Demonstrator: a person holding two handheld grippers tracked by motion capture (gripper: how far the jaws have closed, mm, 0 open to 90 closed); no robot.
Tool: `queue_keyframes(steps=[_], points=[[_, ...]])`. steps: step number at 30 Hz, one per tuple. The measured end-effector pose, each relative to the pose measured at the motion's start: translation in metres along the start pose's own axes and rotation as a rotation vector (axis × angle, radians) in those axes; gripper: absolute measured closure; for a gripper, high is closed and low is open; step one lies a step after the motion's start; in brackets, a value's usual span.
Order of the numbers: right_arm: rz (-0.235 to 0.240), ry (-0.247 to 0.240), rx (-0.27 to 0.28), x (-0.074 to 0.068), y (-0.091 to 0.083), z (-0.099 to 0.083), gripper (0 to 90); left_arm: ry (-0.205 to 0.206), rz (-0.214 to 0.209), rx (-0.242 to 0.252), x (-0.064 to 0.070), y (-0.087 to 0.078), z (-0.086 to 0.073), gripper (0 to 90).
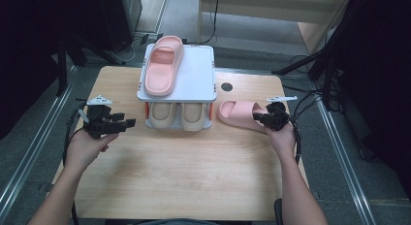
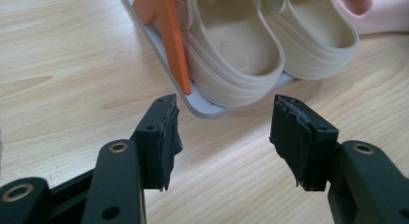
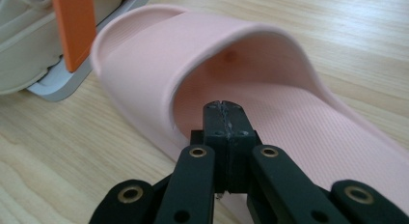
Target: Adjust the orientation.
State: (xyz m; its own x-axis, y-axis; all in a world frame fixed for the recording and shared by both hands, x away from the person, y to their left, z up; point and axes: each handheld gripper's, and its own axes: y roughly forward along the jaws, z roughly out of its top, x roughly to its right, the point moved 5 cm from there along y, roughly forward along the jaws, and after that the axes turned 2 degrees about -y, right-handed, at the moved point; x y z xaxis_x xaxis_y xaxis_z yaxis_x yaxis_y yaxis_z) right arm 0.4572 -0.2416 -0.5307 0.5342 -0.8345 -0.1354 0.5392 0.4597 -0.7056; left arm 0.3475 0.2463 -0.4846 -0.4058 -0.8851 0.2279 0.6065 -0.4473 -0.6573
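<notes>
Item: pink slipper [image 3: 308, 137], loose one of a pair. Soft moulded foam, pale salmon, broad arched strap, ribbed footbed with a small dark vent hole under the strap. It lies flat on the bench [image 1: 184, 176], directly ahead of and beneath the right hand-held gripper [image 3: 224, 104], toe pointing away from it toward the rack.

Right hand-held gripper: jaws pressed together with nothing between them, tips over the footbed at the mouth of the strap. Whether they touch the foam cannot be told.

Step in hand, as judged: approach to pick up the loose slipper for stowing beside its mate. The next move calls for parting the jaws, then closing on the strap edge or the side wall, and lifting clear of the rack's upper shelf.

Mate: second pink slipper [image 1: 164, 65], on top of the shoe rack [image 1: 198, 84], beyond and to the left of the right hand-held gripper.

Beige slippers [image 2: 270, 40]: a pair on the lower shelf, just ahead of the left hand-held gripper [image 2: 224, 137].

Left hand-held gripper: jaws wide apart, empty, above the bench.
</notes>
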Motion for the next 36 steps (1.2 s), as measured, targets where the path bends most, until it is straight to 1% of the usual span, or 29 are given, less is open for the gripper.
queue_keyframes(steps=[3, 7, 11, 17, 22, 25, 27, 29, 32, 36], points=[[0.005, 0.013, -0.019, -0.007, 0.003, -0.002, 90.0, 0.007, -0.004, -0.006, 0.003, 0.001, -0.005, 43.0], [0.006, 0.019, -0.030, -0.017, 0.006, -0.001, 90.0, 0.008, -0.018, -0.010, 0.006, 0.007, -0.010, 43.0], [0.009, 0.009, -0.037, -0.026, 0.009, 0.000, 90.0, 0.018, -0.021, -0.044, 0.009, 0.017, -0.014, 43.1], [0.002, -0.007, -0.032, -0.038, 0.006, 0.001, 90.0, 0.037, -0.026, -0.047, 0.012, 0.023, -0.013, 43.4], [0.005, 0.002, -0.038, -0.045, 0.006, 0.000, 90.0, 0.043, -0.035, -0.043, 0.016, 0.028, -0.012, 43.4], [0.003, 0.003, -0.038, -0.048, 0.007, 0.001, 90.0, 0.052, -0.039, -0.044, 0.018, 0.030, -0.010, 43.4], [0.009, 0.013, -0.035, -0.051, 0.008, 0.002, 90.0, 0.051, -0.046, -0.049, 0.019, 0.031, -0.010, 43.5], [0.015, 0.026, -0.030, -0.055, 0.008, 0.003, 90.0, 0.059, -0.046, -0.055, 0.020, 0.034, -0.010, 43.4], [0.018, 0.031, -0.027, -0.060, 0.011, 0.004, 90.0, 0.061, -0.050, -0.063, 0.021, 0.036, -0.010, 43.4], [0.053, 0.063, -0.020, -0.064, 0.015, 0.005, 90.0, 0.073, -0.061, -0.075, 0.024, 0.039, -0.010, 43.4]])
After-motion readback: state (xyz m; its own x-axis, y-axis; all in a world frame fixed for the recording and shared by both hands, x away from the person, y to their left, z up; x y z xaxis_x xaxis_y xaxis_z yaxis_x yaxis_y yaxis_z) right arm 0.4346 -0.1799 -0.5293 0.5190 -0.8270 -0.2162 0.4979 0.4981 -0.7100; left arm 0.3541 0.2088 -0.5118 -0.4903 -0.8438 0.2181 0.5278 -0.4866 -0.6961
